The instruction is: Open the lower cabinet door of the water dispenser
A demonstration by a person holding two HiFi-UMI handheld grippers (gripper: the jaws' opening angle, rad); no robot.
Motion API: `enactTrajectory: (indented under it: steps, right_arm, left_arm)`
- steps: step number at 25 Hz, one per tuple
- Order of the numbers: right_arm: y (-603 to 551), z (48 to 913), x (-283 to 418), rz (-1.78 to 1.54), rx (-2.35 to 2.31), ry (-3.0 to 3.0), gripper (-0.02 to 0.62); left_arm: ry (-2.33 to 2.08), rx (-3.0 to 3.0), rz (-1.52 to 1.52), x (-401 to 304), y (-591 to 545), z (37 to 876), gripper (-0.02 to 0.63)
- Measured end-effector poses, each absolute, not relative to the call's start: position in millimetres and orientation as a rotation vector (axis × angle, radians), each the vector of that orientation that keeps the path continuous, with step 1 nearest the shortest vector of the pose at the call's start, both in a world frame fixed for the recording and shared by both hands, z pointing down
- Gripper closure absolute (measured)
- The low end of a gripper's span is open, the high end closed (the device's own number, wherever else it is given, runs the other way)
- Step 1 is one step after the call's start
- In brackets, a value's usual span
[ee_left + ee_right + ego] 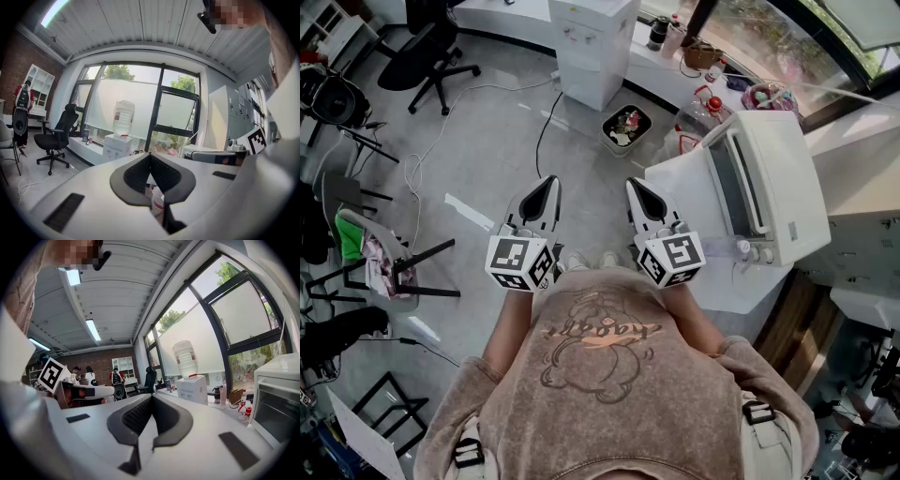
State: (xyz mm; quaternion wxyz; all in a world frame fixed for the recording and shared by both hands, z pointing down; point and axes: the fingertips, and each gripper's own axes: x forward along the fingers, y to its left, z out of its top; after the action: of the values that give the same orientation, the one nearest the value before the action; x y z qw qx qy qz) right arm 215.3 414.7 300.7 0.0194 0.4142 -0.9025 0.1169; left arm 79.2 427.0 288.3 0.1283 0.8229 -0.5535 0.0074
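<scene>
The white water dispenser [591,47] stands far ahead by the window wall, well beyond both grippers. In the left gripper view the dispenser [116,146] carries a clear bottle [123,117]; the right gripper view shows the dispenser [192,388] to the right of centre. Its lower door is too small to make out. My left gripper [550,181] and right gripper [634,184] are held side by side at waist height over the floor, both pointing toward the dispenser. Each is shut with nothing between its jaws, as the left gripper [150,154] and right gripper [151,397] show up close.
A white oven [759,187] sits on a white table [684,178] at my right. A small bin [626,127] full of rubbish stands beside the dispenser. A black cable [546,112] runs over the grey floor. An office chair [431,47] and a folding chair [375,262] stand left.
</scene>
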Motion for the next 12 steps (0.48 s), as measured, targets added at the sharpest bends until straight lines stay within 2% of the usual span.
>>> enactTrajectory:
  steps: [12]
  right_arm:
    - [415.6, 303.6, 210.7, 0.351, 1.318, -2.786, 0.590]
  left_arm:
    - [-1.608, 2.388, -0.012, 69.2, 427.3, 287.4, 0.594]
